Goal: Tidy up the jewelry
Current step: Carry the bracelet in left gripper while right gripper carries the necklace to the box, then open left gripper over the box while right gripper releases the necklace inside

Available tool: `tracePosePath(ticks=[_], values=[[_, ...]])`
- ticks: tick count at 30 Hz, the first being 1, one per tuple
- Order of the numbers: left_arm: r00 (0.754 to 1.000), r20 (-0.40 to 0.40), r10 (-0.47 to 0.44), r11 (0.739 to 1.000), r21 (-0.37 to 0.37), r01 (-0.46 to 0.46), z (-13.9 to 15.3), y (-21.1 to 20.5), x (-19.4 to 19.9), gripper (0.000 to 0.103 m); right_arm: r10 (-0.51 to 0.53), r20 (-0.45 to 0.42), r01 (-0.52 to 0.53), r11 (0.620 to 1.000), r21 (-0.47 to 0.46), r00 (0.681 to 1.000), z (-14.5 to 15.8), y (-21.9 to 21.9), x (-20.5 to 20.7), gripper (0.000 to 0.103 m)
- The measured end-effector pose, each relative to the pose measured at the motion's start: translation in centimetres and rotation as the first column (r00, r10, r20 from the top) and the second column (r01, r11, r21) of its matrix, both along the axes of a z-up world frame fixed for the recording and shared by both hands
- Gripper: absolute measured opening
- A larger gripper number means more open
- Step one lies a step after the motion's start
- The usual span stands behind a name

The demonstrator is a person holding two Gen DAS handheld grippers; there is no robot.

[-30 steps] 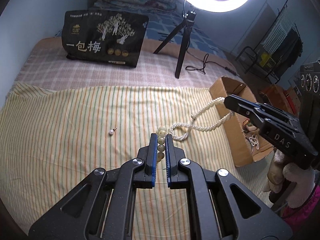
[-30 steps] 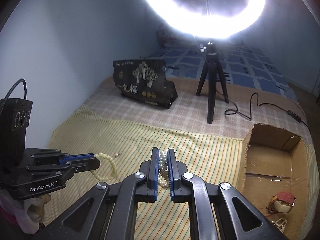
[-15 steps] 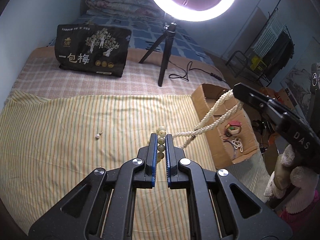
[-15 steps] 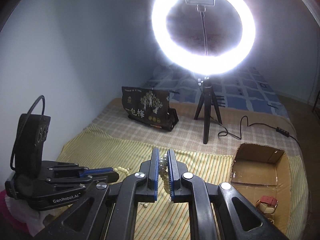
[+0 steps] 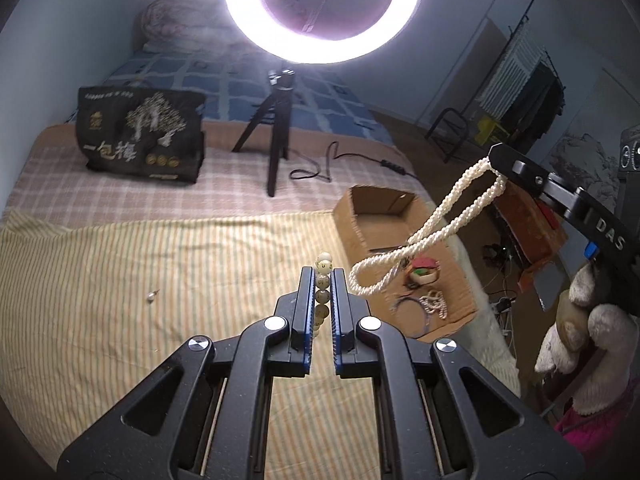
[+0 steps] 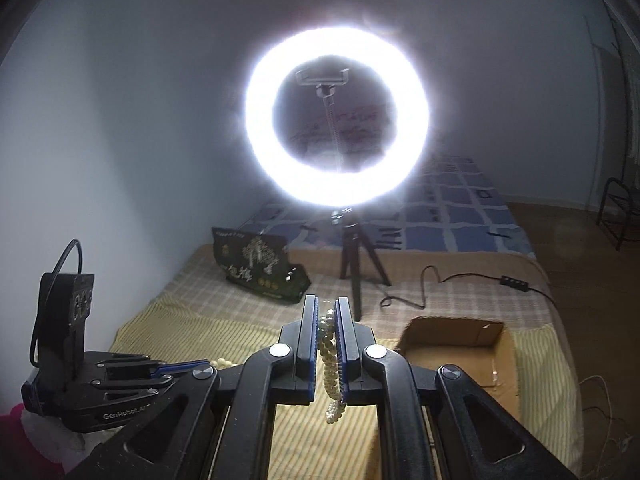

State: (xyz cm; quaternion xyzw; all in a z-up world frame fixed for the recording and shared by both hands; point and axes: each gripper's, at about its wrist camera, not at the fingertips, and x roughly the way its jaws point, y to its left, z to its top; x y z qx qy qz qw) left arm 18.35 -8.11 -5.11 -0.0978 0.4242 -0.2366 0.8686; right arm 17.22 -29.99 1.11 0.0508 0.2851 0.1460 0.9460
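I am pinching a bead strand [image 5: 322,289] in my left gripper [image 5: 319,276] at lower centre, while my right gripper [image 6: 327,312] is clamping a pearl necklace [image 5: 430,236] dangling above the box [image 5: 348,220] at right. Some jewelry is lying in the box already; a small pin [image 5: 152,295] is waiting at left on the striped cloth [image 5: 120,272]. Beyond, a ring light [image 5: 322,12] is glaring over the bed.

tripod [image 5: 276,148] behind open cardboard box [image 5: 356,236]
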Motion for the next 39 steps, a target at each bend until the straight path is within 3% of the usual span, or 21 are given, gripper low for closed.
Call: tracePosePath(ticks=[11,18,39], values=[[0.996,0.032,-0.084,0.996,-0.017,0.085,1.0,-6.6,0.2,0.005,-0.079,-0.003,0.078,0.995,-0.061,0.997,0.5,-5.2,1.6,0.006],[0.992,0.015,-0.127,0.992,-0.006,0.127,-0.4,-10.2,0.9,0.005,-0.098,-0.018,0.096,0.991,-0.096,0.995,0.0,-7.1,3.9,0.006],[0.984,-0.047,-0.174,0.985,0.012,0.175,-3.7,-15.5,2.4,0.005,-0.119,-0.097,0.111,0.990,-0.084,0.988,-3.8,-10.3,8.1,0.006]])
